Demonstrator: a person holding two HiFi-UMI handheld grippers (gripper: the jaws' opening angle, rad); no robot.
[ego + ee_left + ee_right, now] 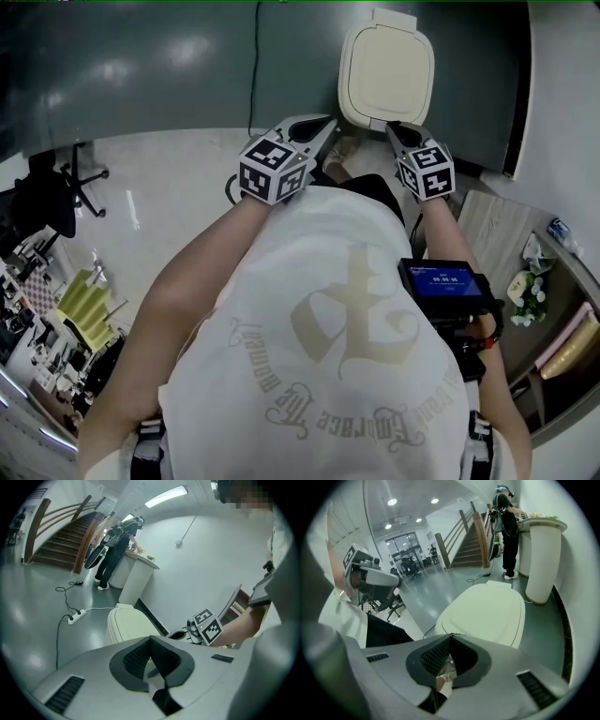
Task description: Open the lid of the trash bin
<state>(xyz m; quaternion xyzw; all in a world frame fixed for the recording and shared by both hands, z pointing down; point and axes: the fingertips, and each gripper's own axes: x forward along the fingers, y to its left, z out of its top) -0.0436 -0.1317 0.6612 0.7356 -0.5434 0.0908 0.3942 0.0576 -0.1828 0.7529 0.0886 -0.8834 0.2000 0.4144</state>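
The trash bin (pixel 386 75) stands on the dark floor against the wall, its cream lid down; it also fills the middle of the right gripper view (pixel 485 613) and sits left of centre in the left gripper view (pixel 129 623). My left gripper (pixel 328 125) hangs just left of the bin's near edge, jaws together with nothing between them (pixel 150 640). My right gripper (pixel 396 128) hovers at the bin's front edge, apart from the lid, also shut and empty (pixel 451 636). Each gripper shows in the other's view: the right gripper (pixel 180 633) and the left gripper (pixel 391 581).
A power strip with its cable (pixel 75 617) lies on the floor left of the bin. Behind the bin a person (pixel 115 550) stands at a white counter (pixel 541 559), with a staircase (pixel 61 536) beyond. An office chair (pixel 66 187) is at left, a wooden table (pixel 497 225) at right.
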